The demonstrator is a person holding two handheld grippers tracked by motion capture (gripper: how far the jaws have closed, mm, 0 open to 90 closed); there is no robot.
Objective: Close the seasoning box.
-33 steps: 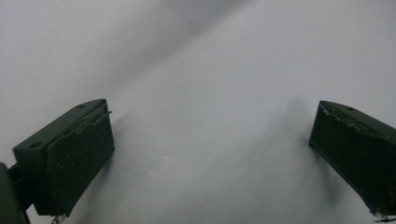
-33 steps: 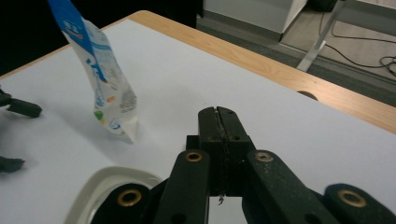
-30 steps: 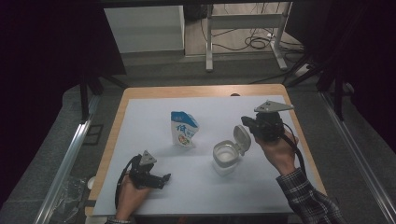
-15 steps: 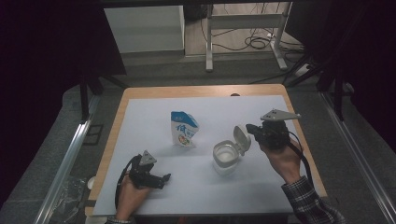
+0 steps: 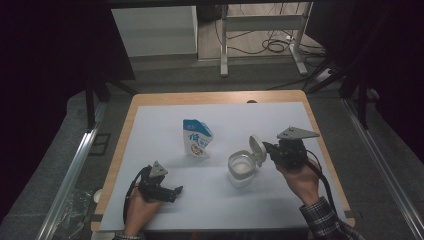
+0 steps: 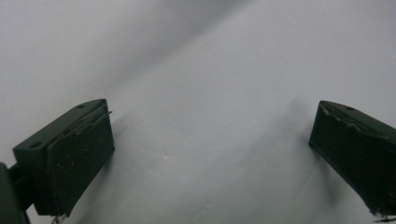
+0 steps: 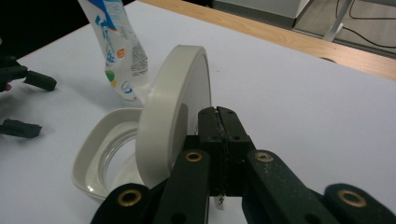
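Two grippers work over the white sheet (image 5: 220,125). Against the earlier high view, the right gripper (image 5: 266,148) has dropped lower and nearer the bottom of the frame, and now sits right of centre, just beside the jar's (image 5: 241,169) raised lid (image 5: 257,149). In the right gripper view its jaws are pressed together with nothing between them, their tips just behind the tilted lid (image 7: 173,116); whether they touch it I cannot tell. The jar itself has kept its place, right of centre, its mouth open. The left gripper (image 5: 175,191) has stayed at the lower left, jaws wide apart and empty over bare sheet. The pouch (image 5: 196,138) stands upright at centre, well apart from the jar. Wide bare sheet lies along the upper part and lower middle; the table's (image 5: 150,100) wooden edge frames it closely at left, top and right.
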